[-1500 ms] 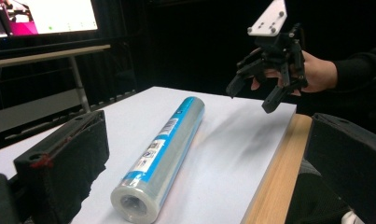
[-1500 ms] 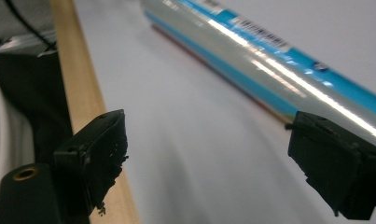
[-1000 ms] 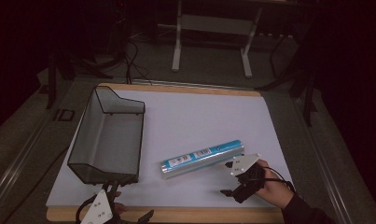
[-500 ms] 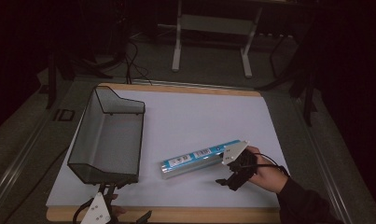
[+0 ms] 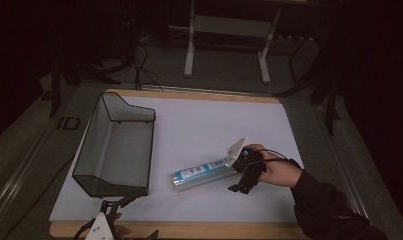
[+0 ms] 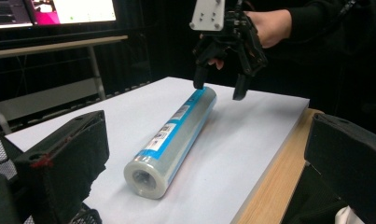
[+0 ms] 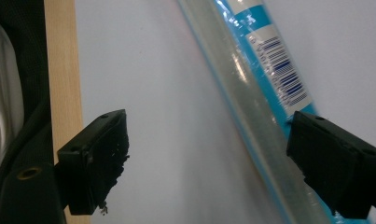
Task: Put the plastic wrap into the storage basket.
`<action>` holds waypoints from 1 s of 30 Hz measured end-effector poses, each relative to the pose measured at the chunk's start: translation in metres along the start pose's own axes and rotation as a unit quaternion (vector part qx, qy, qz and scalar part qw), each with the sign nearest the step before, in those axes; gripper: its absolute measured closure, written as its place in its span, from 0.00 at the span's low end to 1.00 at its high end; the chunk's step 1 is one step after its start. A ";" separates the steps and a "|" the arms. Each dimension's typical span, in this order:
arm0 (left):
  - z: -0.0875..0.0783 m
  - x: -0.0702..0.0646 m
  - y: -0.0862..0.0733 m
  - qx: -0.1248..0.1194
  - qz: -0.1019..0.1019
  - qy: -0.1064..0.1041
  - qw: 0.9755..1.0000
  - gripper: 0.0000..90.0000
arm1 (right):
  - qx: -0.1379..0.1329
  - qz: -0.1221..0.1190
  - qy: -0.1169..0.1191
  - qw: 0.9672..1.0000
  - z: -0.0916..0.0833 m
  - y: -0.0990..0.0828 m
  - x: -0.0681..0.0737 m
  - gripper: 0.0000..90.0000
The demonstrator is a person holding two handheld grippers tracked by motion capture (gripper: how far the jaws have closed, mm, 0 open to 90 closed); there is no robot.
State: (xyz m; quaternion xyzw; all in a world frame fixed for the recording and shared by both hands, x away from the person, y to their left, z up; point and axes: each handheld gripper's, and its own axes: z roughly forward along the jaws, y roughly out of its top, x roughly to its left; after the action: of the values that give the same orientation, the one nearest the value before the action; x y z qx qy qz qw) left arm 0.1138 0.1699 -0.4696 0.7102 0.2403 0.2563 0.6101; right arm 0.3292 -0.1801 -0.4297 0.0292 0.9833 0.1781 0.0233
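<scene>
Roll [image 5: 204, 173] of blue-labelled film is lying on the table [image 5: 199, 125] beside the mesh basket [image 5: 114, 150]; the right tool [image 5: 245, 181], jaws spread, is hovering off-centre, so closing could nudge it rolling.

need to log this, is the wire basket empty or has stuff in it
Empty: the high view shows the wire basket with a bare floor; the roll lies outside on the table.
</scene>
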 end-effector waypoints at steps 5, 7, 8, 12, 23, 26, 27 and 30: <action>-0.004 -0.002 -0.001 0.002 0.000 0.004 1.000 0.01 | 0.016 -0.012 -0.002 1.000 0.001 0.012 -0.010 0.13; -0.005 -0.002 -0.001 0.001 -0.002 0.007 1.000 0.01 | 0.027 -0.017 -0.006 0.999 0.003 0.017 -0.013 0.12; -0.005 -0.002 -0.001 0.001 -0.002 0.007 1.000 0.01 | 0.027 -0.017 -0.006 0.999 0.003 0.017 -0.013 0.12; -0.007 -0.003 -0.001 0.001 -0.005 0.008 1.000 0.01 | 0.044 -0.028 -0.001 0.999 0.008 0.029 -0.021 0.11; -0.009 -0.003 -0.001 0.000 -0.006 0.007 1.000 0.01 | 0.078 -0.054 0.019 0.995 0.023 0.051 -0.038 0.11; -0.009 -0.004 -0.001 0.000 -0.005 0.007 1.000 0.01 | 0.086 -0.065 0.015 0.994 0.027 0.055 -0.039 0.14; -0.009 -0.004 -0.001 0.001 -0.005 0.006 1.000 0.01 | 0.087 -0.071 0.022 0.993 0.030 0.058 -0.038 0.14; -0.009 -0.004 -0.001 0.001 -0.005 0.005 1.000 0.01 | 0.092 -0.080 0.030 0.992 0.037 0.063 -0.038 0.14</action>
State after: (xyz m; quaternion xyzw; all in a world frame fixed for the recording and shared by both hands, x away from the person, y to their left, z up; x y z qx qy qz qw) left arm 0.1054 0.1740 -0.4702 0.7082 0.2471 0.2566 0.6096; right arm 0.3726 -0.1112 -0.4412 -0.0528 0.9949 0.0856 0.0055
